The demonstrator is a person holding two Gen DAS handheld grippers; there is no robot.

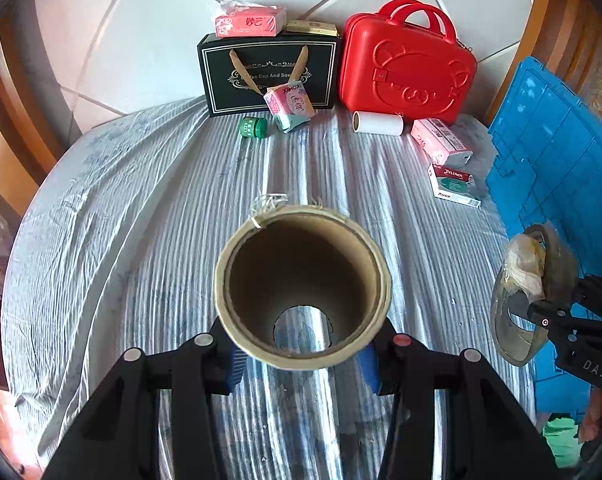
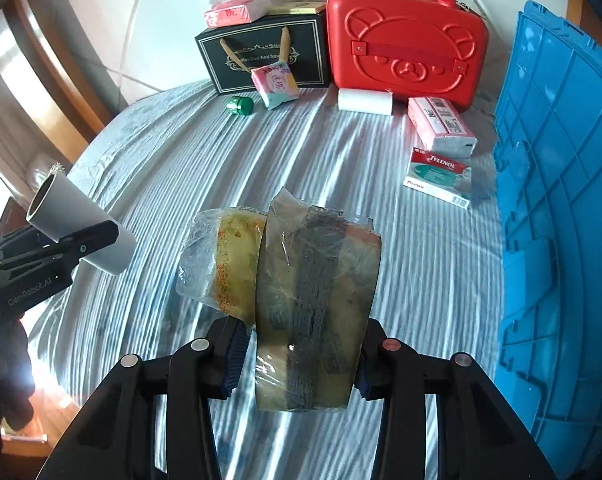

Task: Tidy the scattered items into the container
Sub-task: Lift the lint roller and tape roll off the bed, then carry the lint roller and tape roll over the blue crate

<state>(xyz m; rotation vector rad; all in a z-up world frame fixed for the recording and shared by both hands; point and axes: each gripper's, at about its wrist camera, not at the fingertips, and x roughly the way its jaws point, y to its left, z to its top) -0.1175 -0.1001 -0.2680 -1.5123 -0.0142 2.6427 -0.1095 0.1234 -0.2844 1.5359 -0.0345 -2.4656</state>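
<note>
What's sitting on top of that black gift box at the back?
On the black gift box lie a pink tissue pack and, to its right, a flat gold-coloured box. The top's far side, behind them, is hidden.

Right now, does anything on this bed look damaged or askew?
Yes. The roll of tape in the right gripper has crumpled, peeling wrap. The cardboard tube in the left gripper has frayed threads at its rim. A Kotex pack leans crookedly against the black gift box.

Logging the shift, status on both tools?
Left tool shut on cardboard tube. Right tool shut on tape roll. Blue crate to the right, path clear.
</note>
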